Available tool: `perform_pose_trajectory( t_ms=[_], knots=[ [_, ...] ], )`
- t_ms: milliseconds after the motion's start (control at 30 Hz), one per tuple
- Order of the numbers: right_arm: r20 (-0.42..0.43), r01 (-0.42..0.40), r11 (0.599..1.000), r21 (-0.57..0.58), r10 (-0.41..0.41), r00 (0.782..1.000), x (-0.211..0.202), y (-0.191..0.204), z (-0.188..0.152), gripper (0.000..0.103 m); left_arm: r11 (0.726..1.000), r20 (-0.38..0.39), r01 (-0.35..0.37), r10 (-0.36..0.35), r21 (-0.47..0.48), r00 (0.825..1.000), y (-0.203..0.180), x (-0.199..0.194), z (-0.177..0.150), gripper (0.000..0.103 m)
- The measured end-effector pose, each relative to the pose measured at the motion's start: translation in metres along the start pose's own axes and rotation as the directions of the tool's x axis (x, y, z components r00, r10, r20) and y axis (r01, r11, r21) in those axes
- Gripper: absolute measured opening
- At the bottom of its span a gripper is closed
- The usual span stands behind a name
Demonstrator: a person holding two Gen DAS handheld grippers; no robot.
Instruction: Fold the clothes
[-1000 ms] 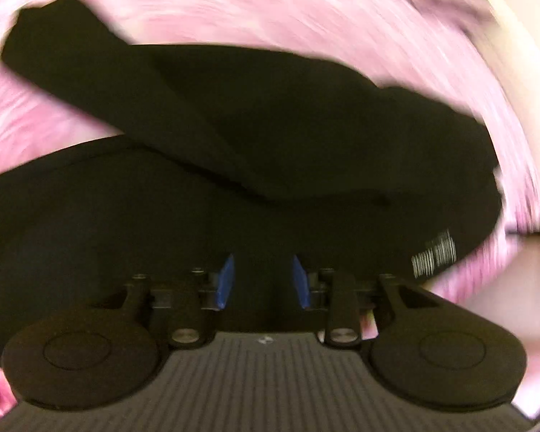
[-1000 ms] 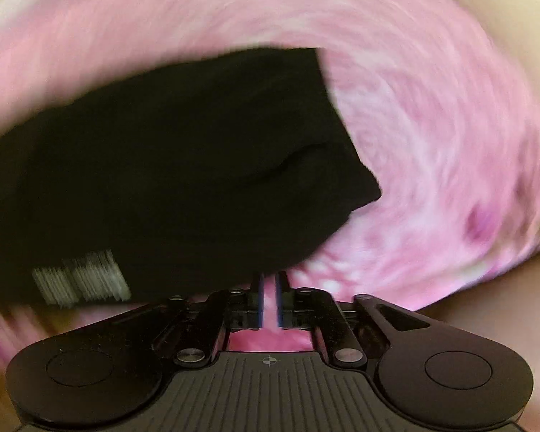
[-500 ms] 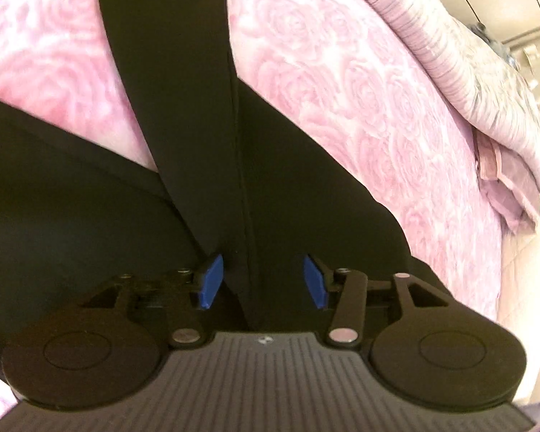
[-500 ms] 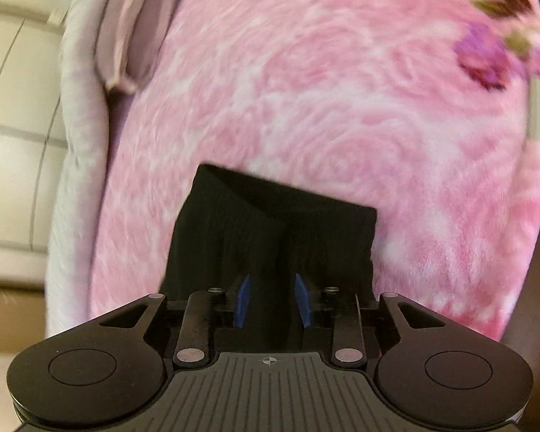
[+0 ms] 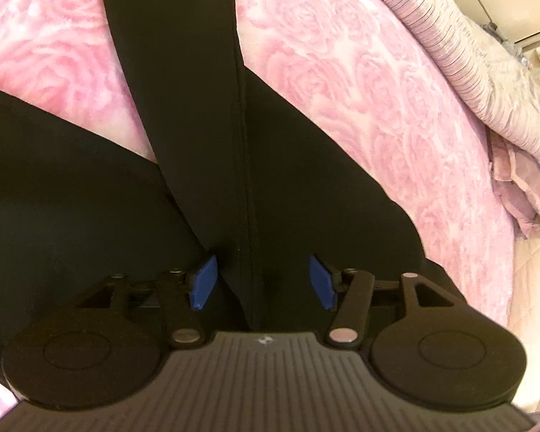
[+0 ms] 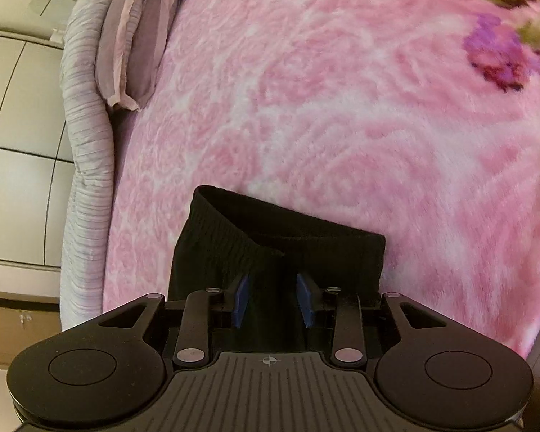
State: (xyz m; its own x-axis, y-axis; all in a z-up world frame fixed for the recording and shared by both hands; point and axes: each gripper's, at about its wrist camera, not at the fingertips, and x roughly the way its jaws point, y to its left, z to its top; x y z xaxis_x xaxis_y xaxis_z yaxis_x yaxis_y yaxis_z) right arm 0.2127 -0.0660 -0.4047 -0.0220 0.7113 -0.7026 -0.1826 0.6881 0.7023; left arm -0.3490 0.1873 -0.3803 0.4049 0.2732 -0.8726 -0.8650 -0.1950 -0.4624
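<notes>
Both jaws stand spread: the left hand-held gripper (image 5: 261, 279) straddles the black trousers' (image 5: 205, 136) seam, the right hand-held gripper (image 6: 273, 300) their waistband (image 6: 280, 232) (likely lining up a fold) on the pink bed (image 6: 342, 126).

Pink rose-patterned blanket (image 5: 360, 82) filling most of both views, striped pale quilt (image 5: 486, 64) bunched along the upper right of the left view, mauve pillow (image 6: 136, 36) at the upper left of the right view, purple flower print (image 6: 496, 54) upper right, white panelled wall (image 6: 14, 108) at left
</notes>
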Motion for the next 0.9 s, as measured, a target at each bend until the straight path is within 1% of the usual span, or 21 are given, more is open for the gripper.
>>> perform_pose_trajectory(
  t_ms=[67,133,200,233,300,400,500,600,700,800,900],
  knots=[
    [-0.001,0.004,1.000,-0.003,-0.004,1.000,0.002,0.000,0.001,0.034,1.000,-0.005,-0.026,0.026,0.005,1.000,0.000,0.005,-0.003,0.052],
    [-0.001,0.005,1.000,-0.006,-0.005,1.000,0.004,-0.001,0.003,0.034,0.999,0.005,-0.051,0.051,0.017,0.999,-0.002,0.007,-0.004,0.048],
    [0.000,0.003,1.000,-0.009,-0.003,1.000,0.006,0.000,0.005,0.034,0.996,0.019,-0.076,0.076,0.042,0.997,-0.005,0.007,-0.007,0.038],
    [0.000,0.001,1.000,-0.009,-0.001,1.000,0.007,0.000,0.006,0.034,0.994,0.026,-0.089,0.088,0.060,0.996,-0.007,0.007,-0.008,0.030],
    [0.002,-0.008,1.000,-0.007,0.008,1.000,0.008,-0.001,0.008,0.034,0.989,0.040,-0.116,0.113,0.094,0.993,-0.009,0.007,-0.010,0.018],
    [0.000,-0.023,1.000,-0.007,0.023,1.000,0.011,0.000,0.011,0.034,0.985,0.047,-0.127,0.122,0.117,0.991,-0.008,0.007,-0.010,0.010],
    [-0.004,-0.019,1.000,-0.023,0.019,1.000,0.013,0.002,0.013,0.034,0.986,0.048,-0.121,0.117,0.110,0.992,-0.005,0.007,-0.012,0.009],
    [-0.013,-0.003,0.999,-0.039,0.003,1.000,0.014,0.004,0.014,0.034,0.988,0.045,-0.117,0.113,0.099,0.993,-0.004,0.008,-0.011,0.010],
    [-0.038,-0.001,1.000,-0.025,0.000,0.999,0.010,0.005,0.011,0.034,0.990,0.047,-0.113,0.109,0.088,0.993,-0.005,0.008,-0.011,0.012],
    [-0.054,-0.013,1.000,-0.028,0.011,0.998,0.010,0.005,0.006,0.034,0.987,0.056,-0.119,0.114,0.111,0.992,-0.007,0.010,-0.013,0.012],
    [-0.045,-0.020,0.998,-0.062,0.018,0.999,0.016,0.009,0.003,0.034,0.980,0.072,-0.130,0.120,0.150,0.990,-0.008,0.010,-0.014,0.003]
  ],
)
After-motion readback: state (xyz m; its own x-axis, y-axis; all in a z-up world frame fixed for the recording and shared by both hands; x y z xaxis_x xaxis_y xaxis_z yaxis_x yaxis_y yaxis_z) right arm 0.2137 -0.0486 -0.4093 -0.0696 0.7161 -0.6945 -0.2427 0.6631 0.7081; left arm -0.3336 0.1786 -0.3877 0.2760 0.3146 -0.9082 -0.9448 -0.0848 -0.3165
